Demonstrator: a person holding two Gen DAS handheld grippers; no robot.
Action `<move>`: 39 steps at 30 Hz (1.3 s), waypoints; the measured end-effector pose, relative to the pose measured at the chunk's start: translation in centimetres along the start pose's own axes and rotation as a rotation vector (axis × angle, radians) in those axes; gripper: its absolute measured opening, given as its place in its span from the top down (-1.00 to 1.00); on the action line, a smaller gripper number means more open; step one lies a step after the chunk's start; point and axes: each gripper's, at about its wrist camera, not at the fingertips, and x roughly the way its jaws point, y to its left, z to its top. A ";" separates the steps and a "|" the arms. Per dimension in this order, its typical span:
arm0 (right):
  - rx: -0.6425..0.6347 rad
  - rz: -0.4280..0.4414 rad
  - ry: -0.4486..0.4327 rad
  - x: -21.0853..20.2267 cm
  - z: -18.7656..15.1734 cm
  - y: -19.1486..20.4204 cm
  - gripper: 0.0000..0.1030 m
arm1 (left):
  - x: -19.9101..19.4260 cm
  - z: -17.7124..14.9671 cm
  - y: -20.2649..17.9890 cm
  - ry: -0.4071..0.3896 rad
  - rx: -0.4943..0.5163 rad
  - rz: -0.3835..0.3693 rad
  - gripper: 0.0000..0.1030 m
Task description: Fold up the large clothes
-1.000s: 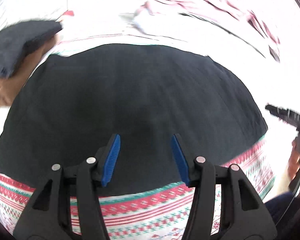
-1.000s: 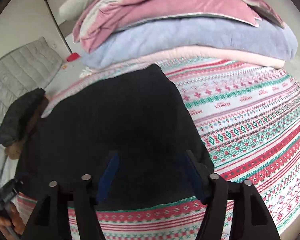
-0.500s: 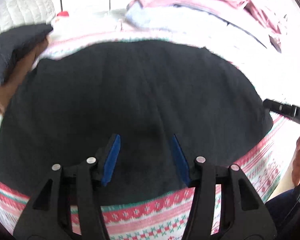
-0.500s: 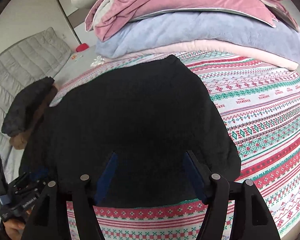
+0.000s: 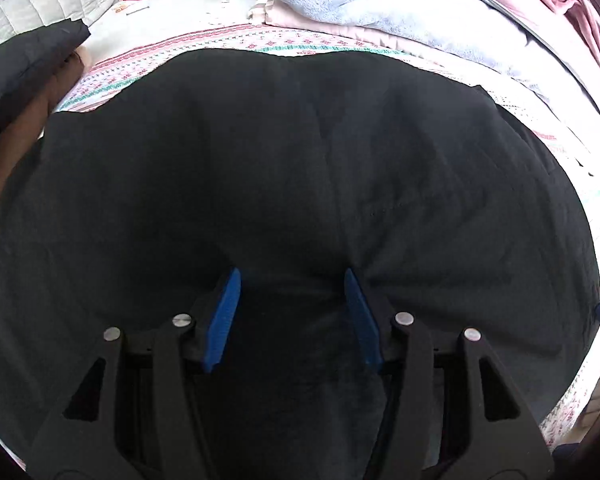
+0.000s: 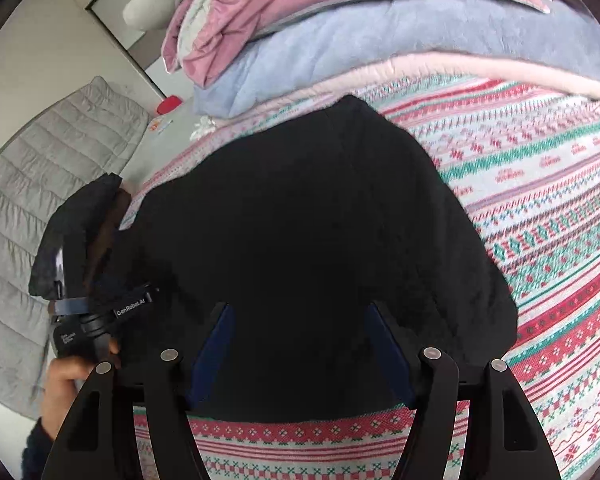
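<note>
Left wrist view: the black garment (image 5: 300, 168) lies spread over the patterned bedspread (image 5: 148, 64), filling most of the picture. The left gripper (image 5: 292, 280) is down against it, blue pads (image 5: 224, 316) parted, their tips dug into the cloth so it puckers between them — not clamped. Seen from the right wrist, the right gripper (image 6: 300, 312) hangs above the garment's near edge, jaws spread, nothing in them. Past the garment sits a stack of folded blankets (image 6: 380, 40) — pink over blue.
</note>
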 end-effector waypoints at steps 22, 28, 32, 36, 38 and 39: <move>0.045 0.006 0.034 2.1 1.3 0.5 -0.36 | 7.2 10.2 1.3 0.037 -0.046 0.111 -0.08; 0.016 -0.047 -0.015 1.5 1.2 1.2 -0.36 | 4.2 9.0 1.9 0.014 -0.063 0.069 -0.08; -0.017 -0.074 -0.043 1.0 1.2 1.4 -0.36 | -1.1 5.1 0.8 -0.023 -0.027 -0.004 -0.08; -0.024 -0.091 -0.065 0.7 1.2 1.4 -0.36 | -5.0 -0.9 -1.5 -0.018 0.049 -0.024 -0.08; -0.029 -0.089 -0.077 0.5 1.1 1.7 -0.37 | -5.7 -3.6 -2.3 0.005 0.056 -0.030 -0.08; -0.037 -0.091 -0.085 0.2 0.9 1.9 -0.37 | -5.8 -4.6 -2.5 0.005 0.063 -0.024 -0.08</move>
